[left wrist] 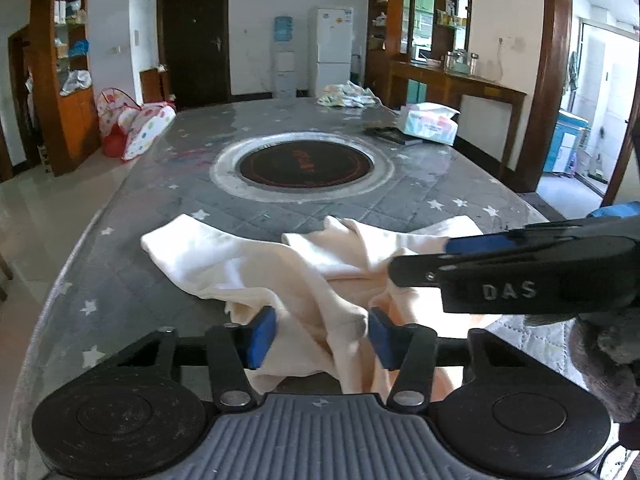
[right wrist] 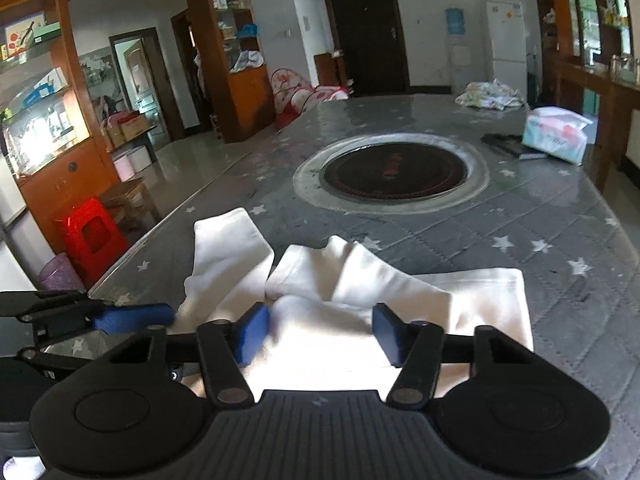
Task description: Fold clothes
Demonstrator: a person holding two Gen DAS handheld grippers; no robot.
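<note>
A cream garment (left wrist: 240,264) lies crumpled at the near end of a grey star-patterned table (left wrist: 160,200). My left gripper (left wrist: 322,336) sits low over the garment's near edge. A raised fold of fabric stands between its blue pads, which stand apart without squeezing it. In the right wrist view the same garment (right wrist: 400,292) spreads out ahead. My right gripper (right wrist: 320,332) straddles a bunched fold in the same way, jaws apart. The two grippers are close side by side: the right gripper (left wrist: 420,258) reaches in from the right, and one of the left gripper's blue pads (right wrist: 132,316) shows at the left.
A round black cooktop (left wrist: 304,164) is set into the table's middle. At the far right lie a tissue pack (left wrist: 430,122), a dark flat item (left wrist: 390,134) and a heap of patterned cloth (left wrist: 348,96). A red stool (right wrist: 94,236) stands left of the table. A grey sleeve (left wrist: 608,360) shows lower right.
</note>
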